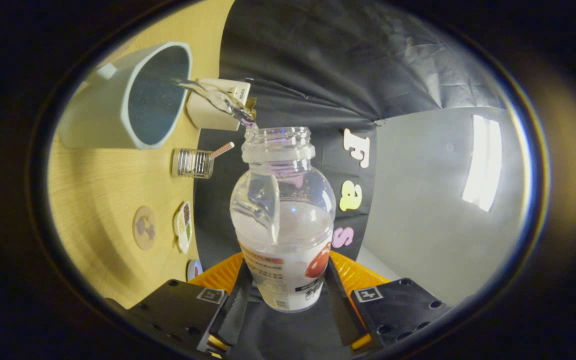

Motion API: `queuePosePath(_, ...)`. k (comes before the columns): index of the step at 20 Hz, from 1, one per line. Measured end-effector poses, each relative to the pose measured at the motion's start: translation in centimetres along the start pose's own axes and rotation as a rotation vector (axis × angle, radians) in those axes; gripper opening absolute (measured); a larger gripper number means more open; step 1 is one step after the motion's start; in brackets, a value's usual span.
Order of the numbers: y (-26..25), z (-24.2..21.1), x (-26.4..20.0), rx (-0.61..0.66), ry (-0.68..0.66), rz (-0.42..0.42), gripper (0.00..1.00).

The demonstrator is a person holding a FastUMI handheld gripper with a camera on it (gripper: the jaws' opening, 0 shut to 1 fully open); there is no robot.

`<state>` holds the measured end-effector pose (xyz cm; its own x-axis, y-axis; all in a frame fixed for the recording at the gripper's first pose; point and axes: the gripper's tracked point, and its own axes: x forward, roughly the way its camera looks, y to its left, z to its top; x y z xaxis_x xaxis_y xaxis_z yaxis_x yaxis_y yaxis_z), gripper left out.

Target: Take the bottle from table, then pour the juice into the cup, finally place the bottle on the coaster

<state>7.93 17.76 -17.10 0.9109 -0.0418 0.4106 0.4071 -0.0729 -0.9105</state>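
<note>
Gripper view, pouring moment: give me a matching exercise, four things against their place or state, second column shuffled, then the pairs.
Things:
1. bottle
2. cup
3. coaster
4. liquid stream

Places or states:
A. lies bare on the wooden table, nothing on it
B. clamped between the fingers of the gripper, uncapped, partly full
C. runs from the bottle's mouth into the cup
D. pale, wide-mouthed, stands on the table beyond the bottle, taking the pour

Pairs: 1-B, 2-D, 3-A, 4-C
</note>
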Motion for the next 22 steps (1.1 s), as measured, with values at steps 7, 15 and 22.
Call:
queuePosePath(7,-0.3,0.4,0.1,-0.039,-0.025,-0.008,0.78)
queuePosePath(15,-0.8,0.9,0.3,-0.075,-0.058,-0.022,0.78)
queuePosePath(22,-1.4,1.4,0.7,-0.115,-0.084,-0.023,0.78)
